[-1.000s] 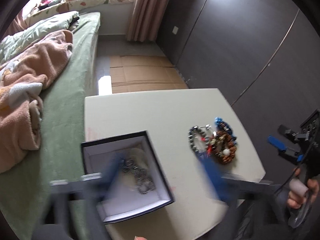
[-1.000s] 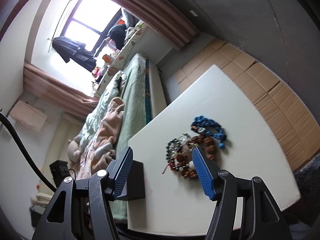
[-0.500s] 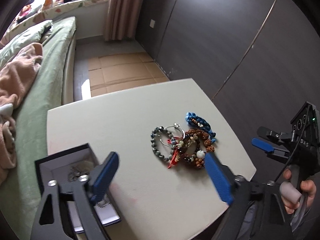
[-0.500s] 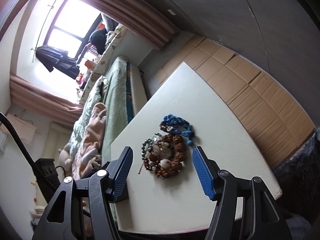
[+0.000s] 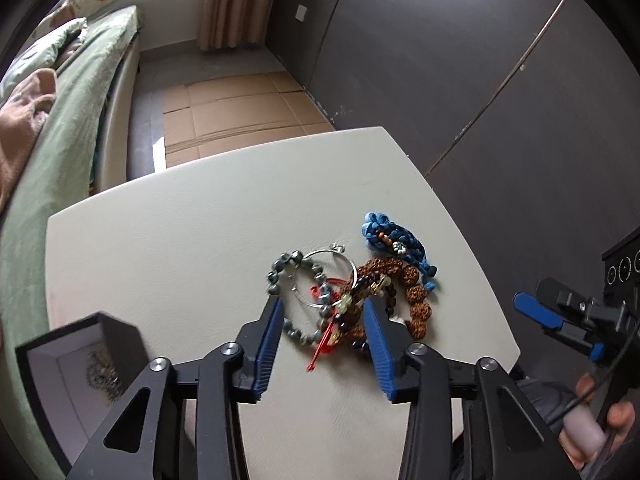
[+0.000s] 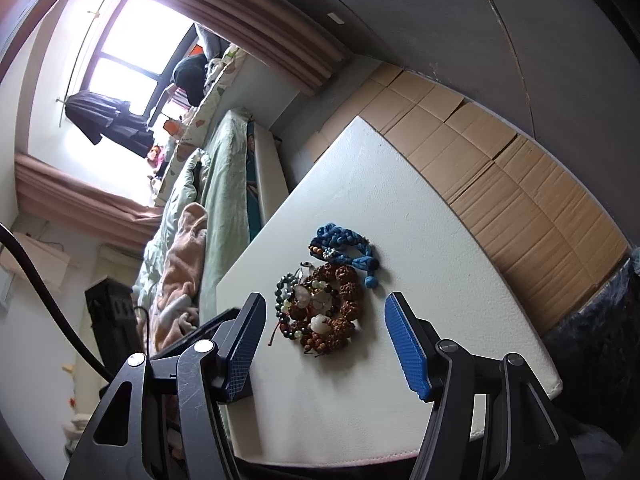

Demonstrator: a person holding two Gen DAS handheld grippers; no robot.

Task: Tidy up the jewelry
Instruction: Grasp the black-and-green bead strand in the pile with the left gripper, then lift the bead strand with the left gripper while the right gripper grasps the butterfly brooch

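Observation:
On the white table (image 5: 192, 216) lies a tangled pile of jewelry: a grey bead bracelet (image 5: 280, 276), a silver bangle (image 5: 320, 254), a brown seed bracelet (image 5: 416, 292) and a blue braided bracelet (image 5: 384, 236). My left gripper (image 5: 322, 304) points down at the pile. Its jaws are closing, with the grey beads and a red cord between them, and the pads press on nothing. A dark box with white lining (image 5: 44, 364) at the lower left holds a metal chain. My right gripper (image 6: 326, 300) hovers open and empty near the table's edge, short of the pile (image 6: 348, 276).
A bed with a green sheet (image 5: 60, 120) runs along the table's left side. Flattened cardboard (image 5: 240, 108) covers the floor beyond the table. Dark wardrobe doors (image 5: 440, 60) stand to the right. A hand (image 5: 600, 432) holds the right gripper (image 5: 552, 320) off the table's right edge.
My left gripper has swung from over the box to the right, onto the jewelry pile, and its jaws have narrowed. The right gripper has dipped slightly and stayed open.

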